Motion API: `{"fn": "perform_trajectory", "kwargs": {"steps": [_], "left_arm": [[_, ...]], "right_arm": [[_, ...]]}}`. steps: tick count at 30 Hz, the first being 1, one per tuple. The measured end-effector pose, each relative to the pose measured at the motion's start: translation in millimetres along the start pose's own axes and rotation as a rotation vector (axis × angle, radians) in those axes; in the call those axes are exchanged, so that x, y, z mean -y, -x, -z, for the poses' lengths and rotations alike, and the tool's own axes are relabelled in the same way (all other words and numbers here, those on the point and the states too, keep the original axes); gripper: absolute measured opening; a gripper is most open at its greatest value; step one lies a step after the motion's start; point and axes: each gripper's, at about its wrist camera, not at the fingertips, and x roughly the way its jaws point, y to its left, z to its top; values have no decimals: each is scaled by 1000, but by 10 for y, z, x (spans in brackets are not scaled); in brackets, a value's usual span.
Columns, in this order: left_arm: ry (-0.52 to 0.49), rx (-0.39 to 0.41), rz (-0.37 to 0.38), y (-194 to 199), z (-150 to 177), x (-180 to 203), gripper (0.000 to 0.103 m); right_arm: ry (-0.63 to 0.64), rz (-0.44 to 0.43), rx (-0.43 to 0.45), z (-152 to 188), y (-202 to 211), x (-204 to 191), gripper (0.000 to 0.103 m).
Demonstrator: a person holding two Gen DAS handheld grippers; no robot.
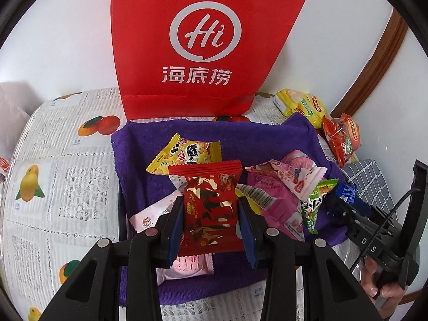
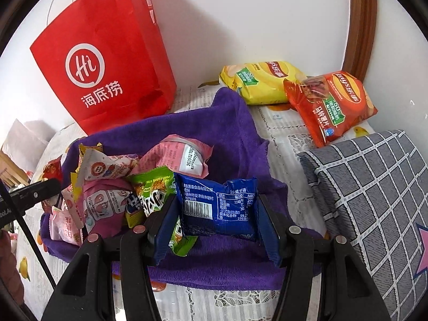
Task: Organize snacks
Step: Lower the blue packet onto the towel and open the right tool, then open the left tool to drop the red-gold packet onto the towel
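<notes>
My left gripper (image 1: 211, 214) is shut on a red and gold snack packet (image 1: 210, 206), held over a purple towel (image 1: 139, 144) that carries a pile of small snacks. Behind that packet lies a yellow packet (image 1: 187, 155), with pink packets (image 1: 281, 187) to its right. My right gripper (image 2: 218, 214) is shut on a blue snack packet (image 2: 216, 203) over the same purple towel (image 2: 232, 133). A green packet (image 2: 149, 187) and pink packets (image 2: 107, 203) lie just left of it. In the left wrist view the right gripper (image 1: 339, 200) shows at the right with the blue packet (image 1: 346, 191).
A red paper bag (image 1: 203, 40), also seen as the red bag (image 2: 107, 61), stands against the wall behind the towel. Yellow chips (image 2: 262, 85) and orange chips (image 2: 331, 107) lie at the back right. A grey checked cushion (image 2: 374, 187) is at the right. The table has a fruit-print cloth (image 1: 53, 160).
</notes>
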Motion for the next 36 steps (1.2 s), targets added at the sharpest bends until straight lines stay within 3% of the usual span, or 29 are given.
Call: {"fn": "perform_trajectory", "kwargs": {"steps": [10, 16, 23, 29, 36], "left_arm": [[13, -32, 8, -125, 14, -27, 36], [25, -33, 20, -133, 17, -51, 37], [33, -31, 40, -147, 32, -61, 37], [26, -26, 38, -150, 32, -48, 37], [38, -50, 37, -213, 38, -89, 37]], "right_arm": [[22, 16, -31, 70, -164, -5, 59], [12, -29, -50, 97, -160, 20, 61], [11, -78, 44, 102, 49, 36, 80], [-23, -137, 82, 87, 150, 70, 80], [1, -130, 80, 126, 130, -16, 80]]}}
